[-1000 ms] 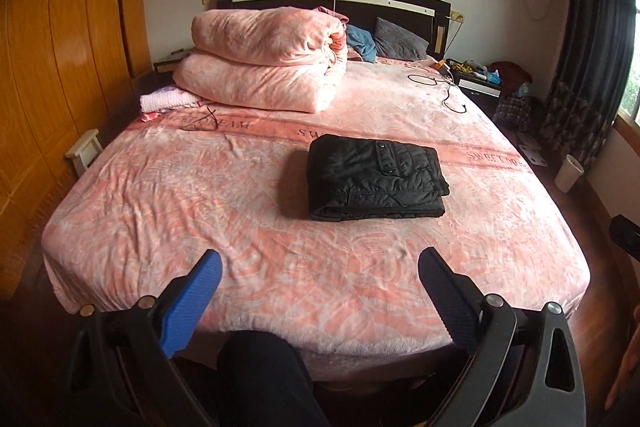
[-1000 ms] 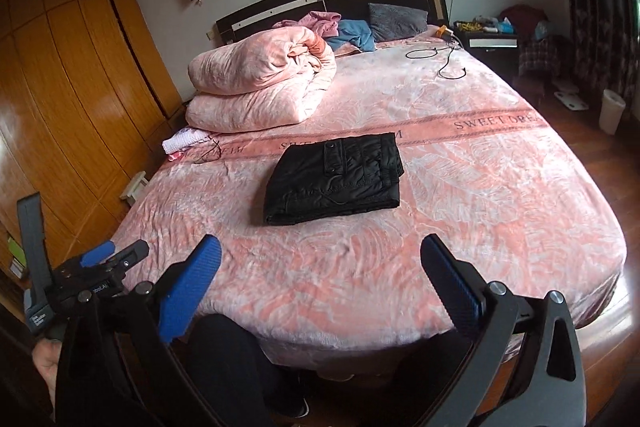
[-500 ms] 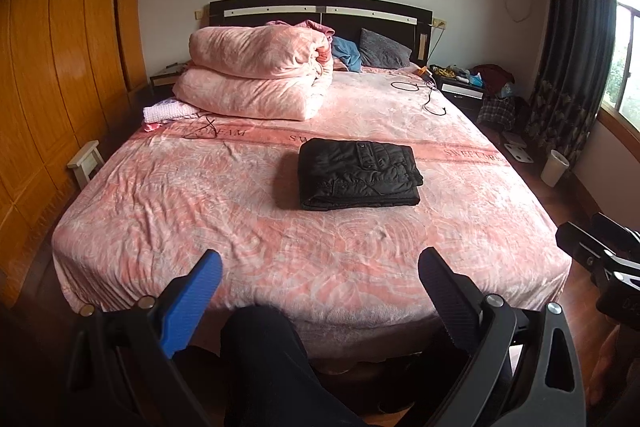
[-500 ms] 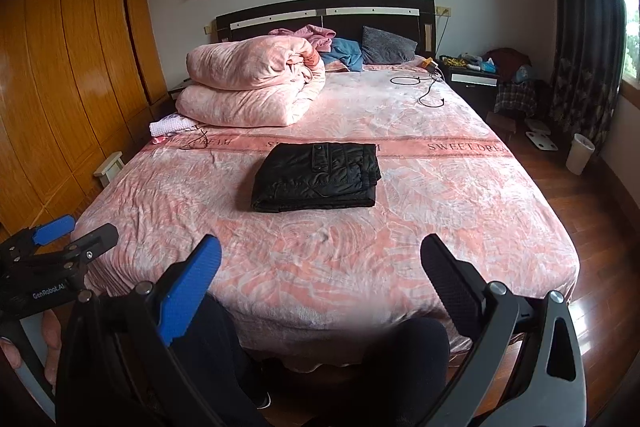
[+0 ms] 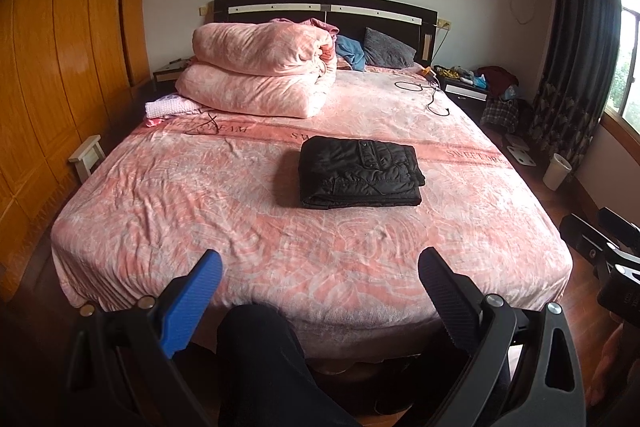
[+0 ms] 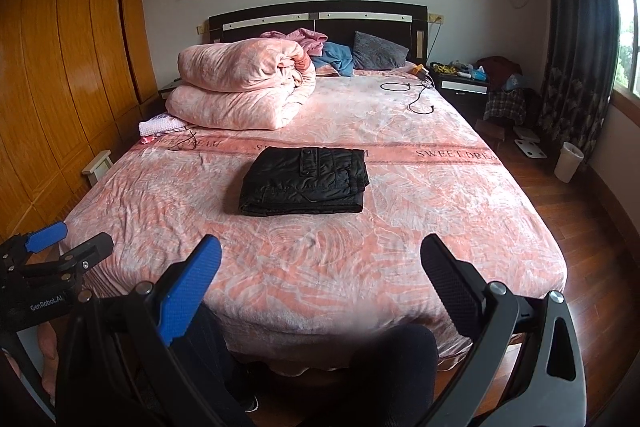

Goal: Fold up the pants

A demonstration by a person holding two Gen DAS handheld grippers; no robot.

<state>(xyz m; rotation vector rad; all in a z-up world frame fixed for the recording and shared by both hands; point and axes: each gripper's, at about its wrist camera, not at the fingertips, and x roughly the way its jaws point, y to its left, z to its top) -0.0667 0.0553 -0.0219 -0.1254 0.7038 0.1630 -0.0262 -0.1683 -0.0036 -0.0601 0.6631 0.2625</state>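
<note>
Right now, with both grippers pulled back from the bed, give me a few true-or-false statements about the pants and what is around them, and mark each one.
1. The black pants lie folded in a compact stack on the bed. True.
2. The left gripper is shut on the pants. False: its fingers stand wide apart, clear of the cloth.
3. The right gripper is open and holds nothing. True.
4. The pants rest on top of the rolled pink quilt. False: they lie apart from it, nearer the foot of the bed.
5. A black cable lies on the bed near the headboard. True.
</note>
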